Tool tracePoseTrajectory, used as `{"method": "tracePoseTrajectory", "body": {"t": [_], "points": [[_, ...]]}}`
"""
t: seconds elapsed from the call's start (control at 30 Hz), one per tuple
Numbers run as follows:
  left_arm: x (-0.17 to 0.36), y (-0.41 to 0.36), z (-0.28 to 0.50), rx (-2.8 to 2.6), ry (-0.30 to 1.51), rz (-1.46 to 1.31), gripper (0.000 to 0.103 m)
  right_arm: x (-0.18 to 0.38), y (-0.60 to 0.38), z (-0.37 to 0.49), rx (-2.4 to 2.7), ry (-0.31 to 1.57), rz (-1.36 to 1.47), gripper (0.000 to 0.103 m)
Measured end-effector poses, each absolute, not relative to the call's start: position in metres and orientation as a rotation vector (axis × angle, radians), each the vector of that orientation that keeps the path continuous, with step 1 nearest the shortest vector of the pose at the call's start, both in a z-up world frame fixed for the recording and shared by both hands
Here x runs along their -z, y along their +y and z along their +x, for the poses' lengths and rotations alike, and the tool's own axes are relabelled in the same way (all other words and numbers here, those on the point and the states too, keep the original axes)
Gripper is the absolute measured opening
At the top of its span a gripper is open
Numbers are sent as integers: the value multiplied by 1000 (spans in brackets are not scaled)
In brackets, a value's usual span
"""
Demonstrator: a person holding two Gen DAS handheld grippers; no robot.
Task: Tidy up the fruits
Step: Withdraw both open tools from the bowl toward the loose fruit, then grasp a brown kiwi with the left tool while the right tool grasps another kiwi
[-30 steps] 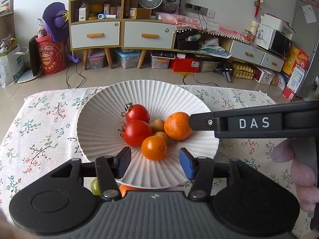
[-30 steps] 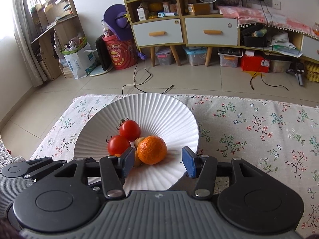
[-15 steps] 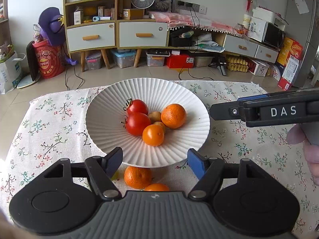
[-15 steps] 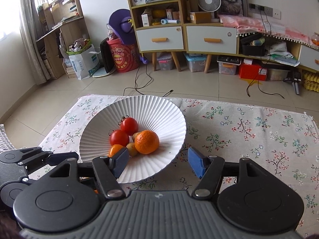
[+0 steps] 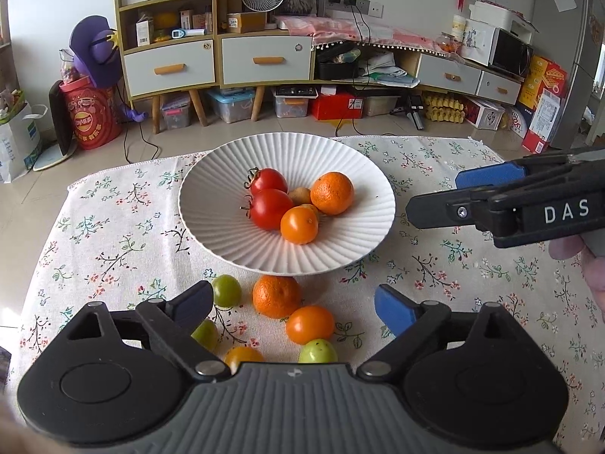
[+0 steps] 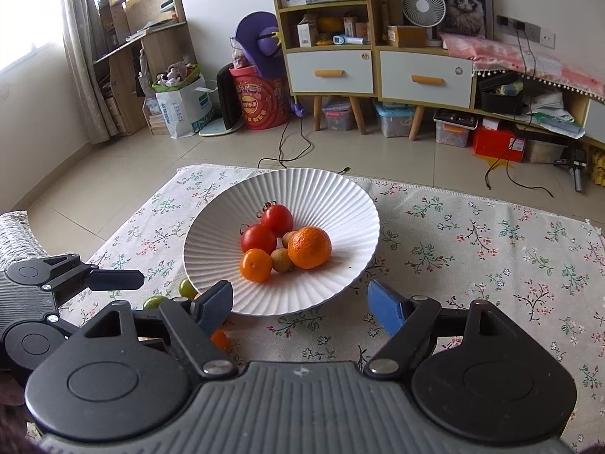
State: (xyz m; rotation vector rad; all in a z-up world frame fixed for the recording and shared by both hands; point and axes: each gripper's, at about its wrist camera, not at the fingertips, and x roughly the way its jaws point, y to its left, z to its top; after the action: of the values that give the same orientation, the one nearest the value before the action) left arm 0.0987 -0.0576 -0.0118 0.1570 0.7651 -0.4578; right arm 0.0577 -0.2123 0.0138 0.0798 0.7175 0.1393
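Observation:
A white ribbed plate [image 5: 211,204] [image 6: 325,196] holds two red tomatoes [image 5: 268,208], a mandarin [image 5: 332,193] [image 6: 309,247], an orange tomato [image 5: 299,224] and small brown fruits. My left gripper [image 5: 293,299] hovers in front of the plate with its jaws opening. They grip nothing. On the cloth below them lie a mandarin [image 5: 276,296], an orange tomato [image 5: 310,324] and green fruits [image 5: 226,290]. My right gripper [image 6: 298,297] [image 5: 450,195] is near the plate's right front rim, jaws opening and empty. One of the left gripper's fingers [image 6: 113,279] shows at the left.
A floral cloth [image 5: 113,234] covers the low table, and its far edge runs just behind the plate. The cloth to the right of the plate [image 6: 491,249] is bare. Beyond are tiled floor, cabinets [image 5: 264,60] and storage boxes. A person's fingers [image 5: 593,272] show at the right edge.
Both grippers have drawn back from the plate and their jaws have spread wider. The fruits stay in the plate. Loose fruits on the cloth have come into the left wrist view.

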Motion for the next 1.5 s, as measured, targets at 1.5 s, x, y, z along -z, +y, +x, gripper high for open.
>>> {"method": "tracePoseTrajectory", "body": {"t": [1.5], "points": [[53, 10, 58, 442, 938, 193, 97, 33, -156, 29, -234, 852, -105, 94]]}}
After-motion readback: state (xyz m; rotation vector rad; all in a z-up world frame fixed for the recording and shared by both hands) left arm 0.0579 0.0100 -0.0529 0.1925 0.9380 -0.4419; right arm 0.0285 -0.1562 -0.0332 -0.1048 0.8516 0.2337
